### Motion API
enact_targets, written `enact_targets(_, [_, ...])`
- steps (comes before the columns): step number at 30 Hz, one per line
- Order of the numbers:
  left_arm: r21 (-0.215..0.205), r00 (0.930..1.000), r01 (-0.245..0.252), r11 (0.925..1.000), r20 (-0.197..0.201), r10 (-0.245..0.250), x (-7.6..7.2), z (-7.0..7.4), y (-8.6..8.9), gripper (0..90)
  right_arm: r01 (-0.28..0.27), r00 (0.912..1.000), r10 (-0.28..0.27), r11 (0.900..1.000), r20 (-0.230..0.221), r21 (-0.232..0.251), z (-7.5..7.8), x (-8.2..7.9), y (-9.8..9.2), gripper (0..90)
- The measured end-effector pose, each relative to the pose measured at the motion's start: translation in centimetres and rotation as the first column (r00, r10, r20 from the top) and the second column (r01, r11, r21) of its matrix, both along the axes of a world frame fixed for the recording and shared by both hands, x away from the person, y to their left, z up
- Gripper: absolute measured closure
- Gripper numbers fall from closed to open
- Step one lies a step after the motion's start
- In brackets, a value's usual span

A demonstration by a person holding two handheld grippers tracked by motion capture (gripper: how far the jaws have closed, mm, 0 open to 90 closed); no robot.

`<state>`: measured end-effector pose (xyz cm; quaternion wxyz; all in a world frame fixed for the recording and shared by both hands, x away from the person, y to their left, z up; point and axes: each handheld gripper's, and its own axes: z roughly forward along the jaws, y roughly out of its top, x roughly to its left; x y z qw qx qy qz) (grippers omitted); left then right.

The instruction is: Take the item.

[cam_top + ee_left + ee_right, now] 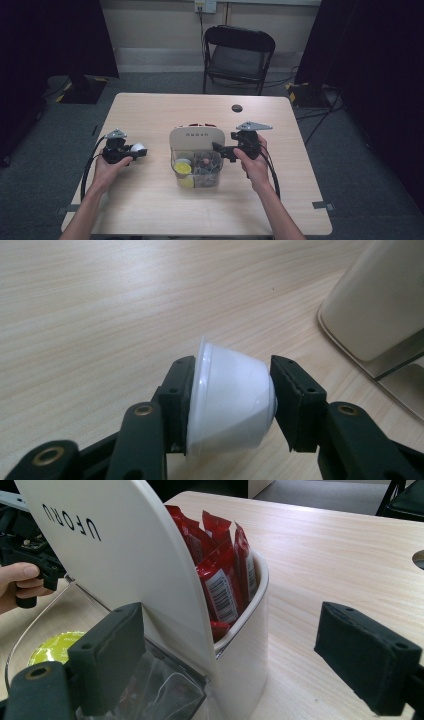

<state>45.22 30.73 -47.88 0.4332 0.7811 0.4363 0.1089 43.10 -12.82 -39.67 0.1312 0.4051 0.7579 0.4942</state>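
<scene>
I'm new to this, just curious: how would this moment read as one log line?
left tool: shut on white capsule | right tool: open, beside organizer | red packets: in rear compartment

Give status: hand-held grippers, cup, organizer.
Left hand-held gripper shut on white cup, above table. Right hand-held gripper open, jaws straddling organizer wall. Red packets behind divider. Nothing between.
</scene>
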Motion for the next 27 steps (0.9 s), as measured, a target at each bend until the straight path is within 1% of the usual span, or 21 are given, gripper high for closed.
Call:
enact_targets(2, [0.001,1.0,-0.008,1.0,0.002,0.008,0.0,0.0,-0.1,54.2,0.001,1.0,-0.001,1.0,0.0,0.0,0.0,0.0,0.0,11.9])
enact_targets(5, [-0.007,1.0,-0.006,1.0,0.005,0.006,0.0,0.1,-0.1,53.5,0.001,1.0,-0.001,1.0,0.0,0.0,0.0,0.0,0.0,11.8])
enact_targets(7, [-0.002,1.0,-0.002,1.0,0.001,0.002,0.0,0.1,-0.2,54.5,0.001,1.0,-0.001,1.0,0.0,0.0,0.0,0.0,0.0,11.8])
enact_targets(8, [-0.005,1.0,0.001,1.0,-0.005,-0.001,0.0,0.0,-0.2,54.2,0.0,1.0,0.0,1.0,0.0,-0.001,0.0,0.0,0.0,11.8])
enact_targets(11, [-0.017,1.0,0.004,0.9998,-0.004,-0.004,-0.1,0.0,-0.2,52.0,0.001,1.0,-0.001,1.0,-0.001,0.0,0.0,0.0,0.0,11.8])
enact_targets(12, [-0.015,1.0,0.002,0.9999,-0.002,-0.002,-0.1,0.1,-0.2,51.4,0.001,1.0,-0.001,1.0,-0.001,0.0,0.0,0.0,0.0,11.8])
enact_targets(14, [-0.028,1.0,0.006,0.9996,-0.002,-0.007,-0.2,0.2,-0.1,48.4,0.002,1.0,-0.002,1.0,0.001,-0.001,0.0,0.0,0.0,11.8])
enact_targets(16, [-0.031,1.0,0.005,0.9995,-0.002,-0.005,-0.3,0.3,0.0,44.9,0.002,1.0,-0.002,1.0,0.001,-0.001,0.0,0.0,0.0,11.8])
enact_targets(18, [-0.031,1.0,-0.007,0.9995,0.002,0.007,-0.4,0.4,0.2,37.3,0.002,1.0,-0.002,1.0,0.001,-0.001,0.0,0.0,0.0,11.8])
enact_targets(20, [-0.038,1.0,-0.006,0.9993,-0.003,0.006,-0.6,0.5,0.4,33.9,0.003,1.0,-0.003,1.0,0.003,-0.002,0.0,0.0,0.1,11.9])
enact_targets(21, [-0.034,1.0,-0.007,0.9994,-0.004,0.007,-0.7,0.6,0.5,31.8,0.003,1.0,-0.003,1.0,0.003,-0.002,0.0,-0.1,0.1,12.0])
enact_targets(23, [-0.026,0.9998,-0.019,0.9995,0.006,0.019,-1.1,0.8,0.7,26.4,0.002,1.0,-0.002,1.0,0.003,-0.003,0.0,-0.1,0.1,12.0])
enact_targets(24, [-0.024,0.9996,-0.028,0.9993,0.009,0.028,-1.3,0.9,0.8,25.6,0.002,1.0,-0.002,1.0,0.003,-0.003,0.0,-0.1,0.1,12.0])
enact_targets(25, [-0.031,0.9996,-0.026,0.9992,0.01,0.027,-1.4,1.0,0.8,24.6,0.003,1.0,-0.003,1.0,0.004,-0.003,0.0,-0.1,0.1,12.0])
enact_targets(27, [-0.029,0.9994,-0.032,0.9991,0.013,0.032,-1.9,1.0,1.0,22.9,0.004,1.0,-0.004,1.0,0.004,-0.003,0.0,-0.1,0.1,11.9])
